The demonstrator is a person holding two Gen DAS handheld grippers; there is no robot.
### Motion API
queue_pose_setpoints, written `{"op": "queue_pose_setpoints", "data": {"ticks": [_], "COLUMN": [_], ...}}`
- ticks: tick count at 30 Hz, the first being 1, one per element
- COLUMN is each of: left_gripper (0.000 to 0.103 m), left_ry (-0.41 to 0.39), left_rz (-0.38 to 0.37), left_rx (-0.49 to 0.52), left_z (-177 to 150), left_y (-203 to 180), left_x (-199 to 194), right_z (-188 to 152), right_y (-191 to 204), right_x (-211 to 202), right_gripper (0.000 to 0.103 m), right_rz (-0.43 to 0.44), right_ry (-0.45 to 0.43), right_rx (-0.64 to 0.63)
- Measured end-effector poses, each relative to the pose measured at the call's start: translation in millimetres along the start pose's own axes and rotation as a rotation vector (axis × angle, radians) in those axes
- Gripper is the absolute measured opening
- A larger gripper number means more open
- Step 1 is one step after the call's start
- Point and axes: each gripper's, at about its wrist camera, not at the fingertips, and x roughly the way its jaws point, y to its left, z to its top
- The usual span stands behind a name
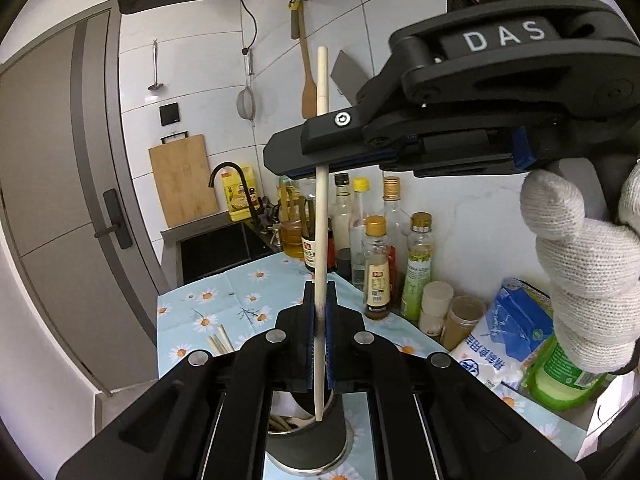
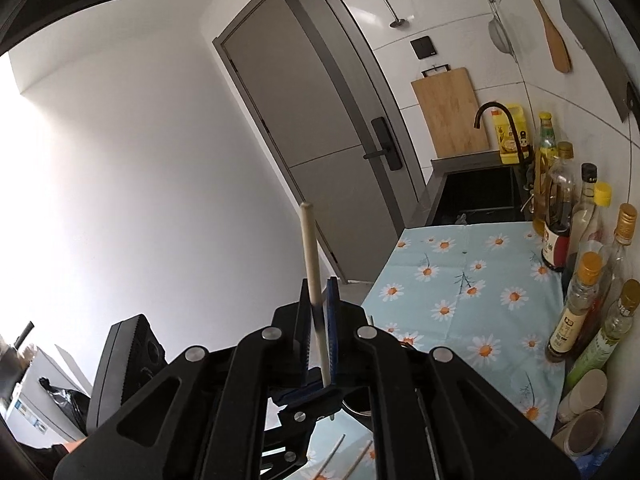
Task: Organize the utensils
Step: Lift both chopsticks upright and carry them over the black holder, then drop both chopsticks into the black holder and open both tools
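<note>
Both sets of jaws are clamped on the same pale wooden chopstick (image 1: 321,208). Low in the middle of the left wrist view, the left gripper (image 1: 319,320) has its blue-lined pads pressed tight against the stick's lower part, so that the shaft runs nearly upright between them. The thin tip pokes out below the pads and hangs over the mouth of a dark round utensil holder (image 1: 306,436) at the bottom centre of the frame, where other sticks lie inside. The thick end rises toward the upper middle of the picture.

Across the upper right of the same view, the right gripper (image 1: 298,160) reaches in sideways and pinches the chopstick higher up, about midway along its length; a white-gloved hand (image 1: 580,280) holds its handle at the right edge.

In the right wrist view, the right gripper (image 2: 318,320) sits low in the centre, its jaws narrow with the chopstick (image 2: 311,264) caught between them. The stick leans slightly left as it rises toward the middle of the frame. Below these pads, the left gripper (image 2: 304,394) crosses at the bottom centre.

A daisy-print cloth (image 1: 240,300) covers the counter under both grippers. Two more chopsticks (image 1: 221,342) lie flat on it at the lower left of the left wrist view, well apart from either gripper. Sauce bottles (image 1: 376,268) stand along the tiled wall to the right.
</note>
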Motion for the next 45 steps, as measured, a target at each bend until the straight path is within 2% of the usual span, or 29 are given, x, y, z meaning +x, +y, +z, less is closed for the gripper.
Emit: {"op": "queue_pose_setpoints", "data": {"ticks": [5,12,18,25,28,30,31,32,34,35,37,45], "left_gripper": [0.003,0.004,0.004,0.005,0.005,0.017,0.034,0.046,0.045,0.045,0.045,0.045], "left_ry": [0.002,0.008,0.028,0.070,0.079,0.090,0.088,0.087,0.083,0.081,0.080,0.039], "left_rz": [0.026,0.076,0.052,0.092,0.103,0.097,0.098,0.105,0.116,0.115,0.117,0.126], "left_rx": [-0.011,-0.025,-0.055,-0.114,-0.104,-0.117,-0.128,-0.140,-0.169,-0.177,-0.186,-0.188], "left_z": [3.5,0.3,-8.0,-31.3,-38.5,-40.9,-42.1,-42.9,-44.5,-45.0,-45.7,-38.6], "left_y": [8.5,22.4,31.7,35.9,31.8,31.1,31.6,33.5,37.8,39.2,40.8,37.5], "left_x": [9.6,26.2,40.2,56.6,58.0,58.0,56.7,55.8,52.9,51.3,48.2,26.4], "right_z": [7.6,13.5,10.7,-3.8,-7.7,-8.8,-9.2,-9.7,-10.6,-11.5,-13.7,-12.6], "right_y": [-5.3,-1.3,-4.1,-21.7,-24.5,-24.7,-26.2,-28.1,-31.1,-33.8,-37.7,-42.9], "right_x": [12.5,34.4,54.5,80.5,87.9,91.7,93.5,94.9,96.8,98.0,98.4,87.6], "right_gripper": [0.007,0.006,0.007,0.007,0.006,0.006,0.007,0.007,0.010,0.017,0.022,0.023], "right_rz": [-0.011,-0.064,-0.076,-0.086,-0.079,-0.081,-0.084,-0.085,-0.088,-0.085,-0.069,-0.025], "right_ry": [-0.003,-0.004,0.032,0.092,0.110,0.121,0.127,0.130,0.135,0.139,0.141,0.127], "right_rx": [0.004,-0.055,-0.075,-0.050,-0.042,-0.042,-0.027,-0.013,0.004,0.017,0.042,0.102]}}
